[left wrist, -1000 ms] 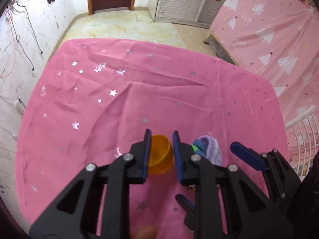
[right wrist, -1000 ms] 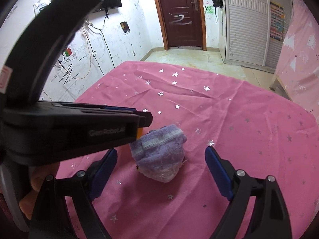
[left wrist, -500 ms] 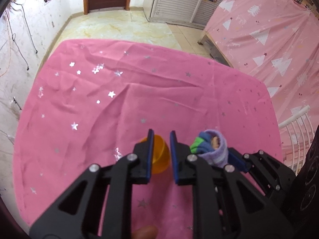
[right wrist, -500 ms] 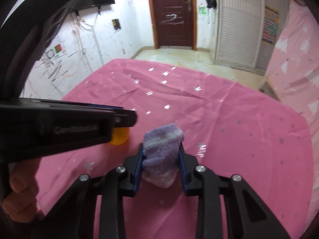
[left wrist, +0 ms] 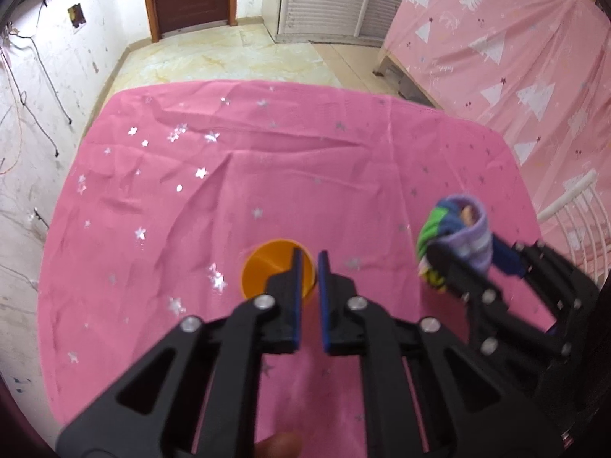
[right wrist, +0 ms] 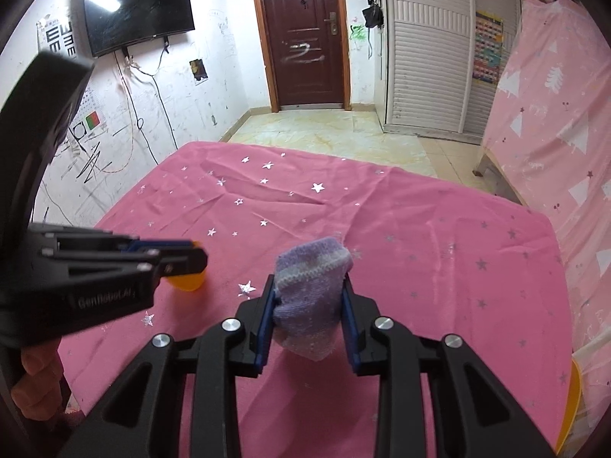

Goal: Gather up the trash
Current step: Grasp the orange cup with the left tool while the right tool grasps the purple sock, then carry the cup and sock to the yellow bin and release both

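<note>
An orange plastic cup (left wrist: pixel 263 271) stands open side up on the pink cloth. My left gripper (left wrist: pixel 311 253) is shut on its rim, one finger inside the cup and one outside. In the right wrist view the same left gripper (right wrist: pixel 191 255) reaches in from the left, with the cup (right wrist: pixel 187 280) under its tips. A rolled purple sock bundle (right wrist: pixel 311 267) sits squeezed between the blue pads of my right gripper (right wrist: pixel 308 286), off the cloth. The left wrist view shows that bundle (left wrist: pixel 458 229), green and blue at its open end, held in the right gripper (left wrist: pixel 464 248).
The table wears a pink star-print cloth (left wrist: pixel 267 160). A bed under a pink tree-print sheet (left wrist: pixel 515 57) and a white rail (left wrist: pixel 573 198) lie to the right. An orange rim (right wrist: pixel 573 400) shows at the lower right. Fingers of a hand (right wrist: pixel 34 381) hold the left gripper.
My right gripper went from wide open around the sock bundle to shut on it, then raised it. The left jaws narrowed onto the cup's rim.
</note>
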A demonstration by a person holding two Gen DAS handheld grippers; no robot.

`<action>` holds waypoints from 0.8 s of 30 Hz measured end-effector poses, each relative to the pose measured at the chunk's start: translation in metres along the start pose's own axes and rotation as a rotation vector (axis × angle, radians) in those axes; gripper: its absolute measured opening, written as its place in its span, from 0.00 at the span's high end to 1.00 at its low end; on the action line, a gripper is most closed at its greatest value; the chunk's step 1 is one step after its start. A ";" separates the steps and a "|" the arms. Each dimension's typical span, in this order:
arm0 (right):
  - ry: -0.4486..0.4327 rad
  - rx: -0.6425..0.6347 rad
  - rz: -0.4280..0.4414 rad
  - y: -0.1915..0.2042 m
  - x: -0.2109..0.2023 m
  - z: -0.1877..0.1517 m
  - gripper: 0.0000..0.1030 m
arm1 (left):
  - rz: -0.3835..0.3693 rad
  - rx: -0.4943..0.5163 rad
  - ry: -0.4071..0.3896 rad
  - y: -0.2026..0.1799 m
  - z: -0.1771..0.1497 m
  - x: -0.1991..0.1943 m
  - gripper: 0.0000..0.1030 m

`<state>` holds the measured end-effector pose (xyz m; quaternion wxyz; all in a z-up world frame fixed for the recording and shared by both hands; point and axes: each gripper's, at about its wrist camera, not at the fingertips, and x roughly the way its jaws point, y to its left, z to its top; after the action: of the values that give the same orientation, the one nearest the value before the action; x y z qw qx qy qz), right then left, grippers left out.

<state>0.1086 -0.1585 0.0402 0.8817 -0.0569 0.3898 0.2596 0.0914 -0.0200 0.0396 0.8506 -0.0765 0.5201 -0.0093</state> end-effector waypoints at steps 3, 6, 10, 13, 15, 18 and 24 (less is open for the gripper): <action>-0.007 0.008 -0.005 -0.002 -0.003 -0.001 0.76 | 0.022 0.018 -0.004 -0.003 -0.004 -0.001 0.96; -0.019 0.015 -0.025 -0.004 -0.007 -0.002 0.76 | 0.024 0.019 -0.011 -0.002 -0.005 -0.001 0.97; -0.040 0.029 -0.047 -0.010 -0.013 -0.003 0.76 | 0.012 0.026 -0.036 -0.004 -0.005 -0.006 0.97; -0.055 0.048 -0.061 -0.019 -0.020 -0.002 0.76 | 0.008 0.040 -0.067 -0.011 -0.002 -0.017 0.97; -0.062 0.057 -0.069 -0.025 -0.026 -0.003 0.76 | 0.002 0.049 -0.075 -0.016 0.000 -0.021 0.97; -0.075 0.077 -0.090 -0.038 -0.036 -0.006 0.76 | -0.009 0.072 -0.086 -0.029 0.004 -0.024 0.97; -0.109 0.130 -0.143 -0.071 -0.061 -0.016 0.76 | -0.036 0.128 -0.091 -0.064 0.008 -0.025 0.97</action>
<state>0.0994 -0.2492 0.0661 0.9196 -0.0132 0.3524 0.1730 0.0910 -0.0794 0.0745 0.8762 -0.0317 0.4779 -0.0545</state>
